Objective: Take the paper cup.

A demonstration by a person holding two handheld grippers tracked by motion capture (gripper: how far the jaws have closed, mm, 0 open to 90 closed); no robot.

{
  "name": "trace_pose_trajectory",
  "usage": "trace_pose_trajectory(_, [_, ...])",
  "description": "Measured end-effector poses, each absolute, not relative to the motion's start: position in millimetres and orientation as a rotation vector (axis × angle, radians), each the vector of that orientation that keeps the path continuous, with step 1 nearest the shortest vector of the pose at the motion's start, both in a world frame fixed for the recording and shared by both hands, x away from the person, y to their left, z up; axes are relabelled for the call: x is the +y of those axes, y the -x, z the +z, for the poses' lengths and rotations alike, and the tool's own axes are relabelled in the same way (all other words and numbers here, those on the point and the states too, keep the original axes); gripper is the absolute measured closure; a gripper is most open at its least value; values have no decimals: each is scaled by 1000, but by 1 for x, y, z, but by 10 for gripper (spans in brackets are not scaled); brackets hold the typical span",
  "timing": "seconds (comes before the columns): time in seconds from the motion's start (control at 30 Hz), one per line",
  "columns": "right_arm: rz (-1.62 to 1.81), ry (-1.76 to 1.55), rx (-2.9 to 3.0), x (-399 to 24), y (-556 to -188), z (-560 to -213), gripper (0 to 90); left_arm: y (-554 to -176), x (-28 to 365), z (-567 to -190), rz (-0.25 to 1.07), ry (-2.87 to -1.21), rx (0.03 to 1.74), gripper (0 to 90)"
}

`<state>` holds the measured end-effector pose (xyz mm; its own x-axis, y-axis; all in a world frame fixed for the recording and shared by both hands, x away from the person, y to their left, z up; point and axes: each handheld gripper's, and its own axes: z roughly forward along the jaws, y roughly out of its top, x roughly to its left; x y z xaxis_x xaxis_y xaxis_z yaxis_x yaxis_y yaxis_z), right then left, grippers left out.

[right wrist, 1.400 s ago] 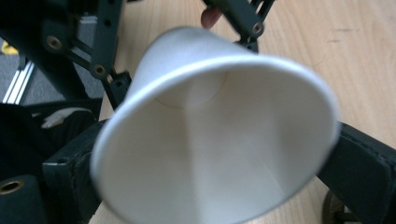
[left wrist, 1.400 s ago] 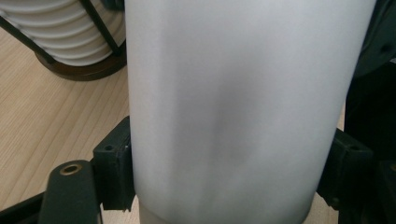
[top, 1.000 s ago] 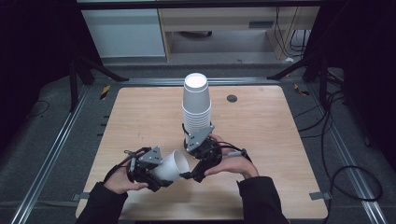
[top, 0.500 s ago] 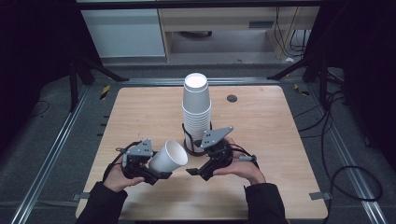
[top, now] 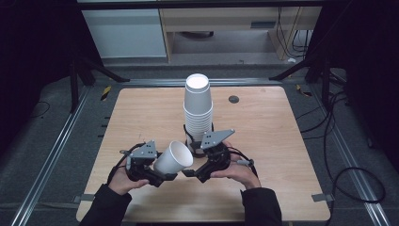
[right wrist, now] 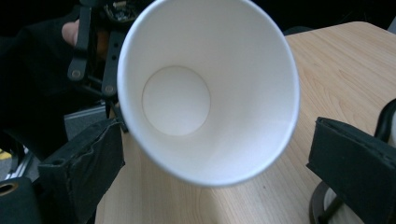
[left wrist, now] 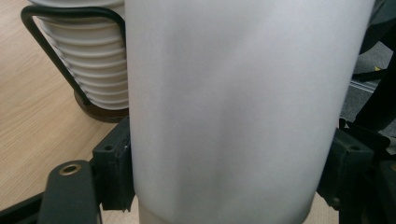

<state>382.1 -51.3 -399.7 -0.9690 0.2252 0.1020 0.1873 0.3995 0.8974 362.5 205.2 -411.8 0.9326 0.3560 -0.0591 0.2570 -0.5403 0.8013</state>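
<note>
High view: a single white paper cup [top: 173, 158] lies tilted above the near middle of the tabletop [top: 141, 108], held by its narrow base end in the left gripper [top: 157, 176]. Its long axis runs from near-left to far-right, and its open mouth points up and toward the right gripper [top: 189, 173]. From the left gripper view, that gripper's fingers [left wrist: 114, 170] press both sides of the cup's wall. From the right gripper view, the mouth faces the camera, round bottom visible inside, and the right gripper's fingers [right wrist: 84, 163] stand wide apart on either side of the rim without touching it.

Just beyond the cup, the stack of cups [top: 197, 110] stands upright in its black wire holder [top: 193, 141], close behind the right gripper, so room on that side is tight. Bare wood spreads out to the left, right and far side, and a strip separates the hands from the near edge. A small dark disc [top: 234, 99] lies near the far edge, well apart.
</note>
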Motion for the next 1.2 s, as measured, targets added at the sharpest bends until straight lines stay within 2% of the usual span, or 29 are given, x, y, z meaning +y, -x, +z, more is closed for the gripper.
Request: trace_pose_trajectory(1.2, [1728, -391, 2607, -26, -384, -408, 27, -355, 192, -410, 171, -2174, 391, 220])
